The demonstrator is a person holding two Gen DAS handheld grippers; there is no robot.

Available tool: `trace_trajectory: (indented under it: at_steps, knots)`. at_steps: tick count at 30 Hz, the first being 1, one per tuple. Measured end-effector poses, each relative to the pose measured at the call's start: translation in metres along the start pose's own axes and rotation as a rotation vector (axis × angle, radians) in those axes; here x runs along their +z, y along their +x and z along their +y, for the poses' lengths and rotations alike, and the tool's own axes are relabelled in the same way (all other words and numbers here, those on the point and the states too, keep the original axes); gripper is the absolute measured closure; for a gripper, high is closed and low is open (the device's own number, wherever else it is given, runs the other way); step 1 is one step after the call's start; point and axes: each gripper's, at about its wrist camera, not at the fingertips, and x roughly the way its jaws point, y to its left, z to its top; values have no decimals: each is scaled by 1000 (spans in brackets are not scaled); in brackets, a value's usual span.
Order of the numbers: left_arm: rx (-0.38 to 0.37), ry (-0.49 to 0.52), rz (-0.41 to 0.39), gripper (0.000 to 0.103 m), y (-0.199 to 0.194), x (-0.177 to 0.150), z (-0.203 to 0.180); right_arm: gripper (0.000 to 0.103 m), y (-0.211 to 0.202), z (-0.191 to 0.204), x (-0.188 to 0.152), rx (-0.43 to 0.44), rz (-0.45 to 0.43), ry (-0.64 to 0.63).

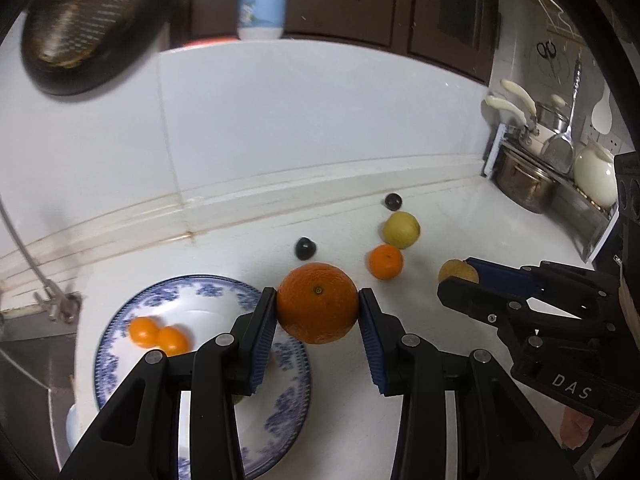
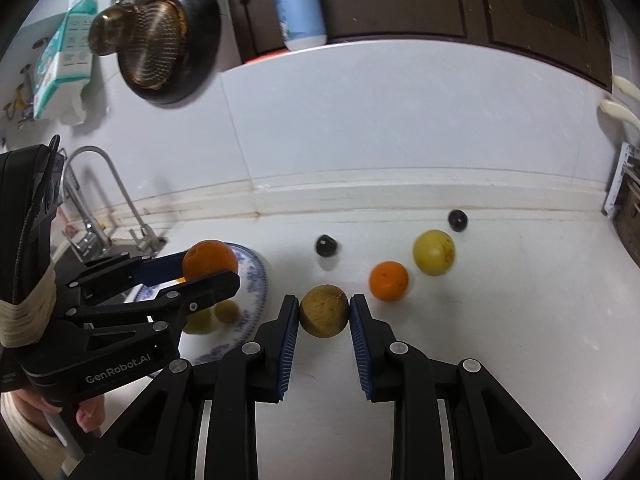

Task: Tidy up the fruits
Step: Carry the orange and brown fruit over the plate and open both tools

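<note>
Left wrist view: the black left gripper is clamped on a large round orange, its blue-ribbed pads pressing both sides of the fruit, which hangs just above the right rim of a round blue-and-white patterned china plate on the white surface. Two small orange mandarins lie touching each other on the plate's left half. Right of the plate, beyond the held orange, a small orange tangerine sits on the surface near a yellow-green round fruit. Two dark plums lie behind the plate toward the wall, one near it and one well apart. Far right of the plate, the black right gripper grips a brownish-yellow round fruit.

Right wrist view: the right gripper is closed tight on the brownish-yellow round fruit, held between both pads just right of the plate. The tangerine, the yellow-green fruit and the two plums rest on the surface farther right of the plate. Over the plate, the left gripper holds the large orange; two yellowish fruits lie on the plate below it. A person's hand holds the left gripper's handle. A chrome tap stands left of the plate.
</note>
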Motion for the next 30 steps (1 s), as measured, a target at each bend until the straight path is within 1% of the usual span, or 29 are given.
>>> trace_trajectory:
  at_steps: [7, 17, 23, 30]
  knots:
    - [43, -42, -39, 63, -26, -8, 20, 75, -6, 25, 2, 39, -19, -32]
    - [89, -85, -64, 63, -55, -21, 49, 75, -6, 62, 6, 92, -41, -79]
    - [122, -105, -71, 63, -69, -29, 67, 75, -1, 84, 6, 122, -34, -105]
    - [152, -134, -58, 63, -76, -42, 88, 75, 10, 108, 3, 152, -10, -133]
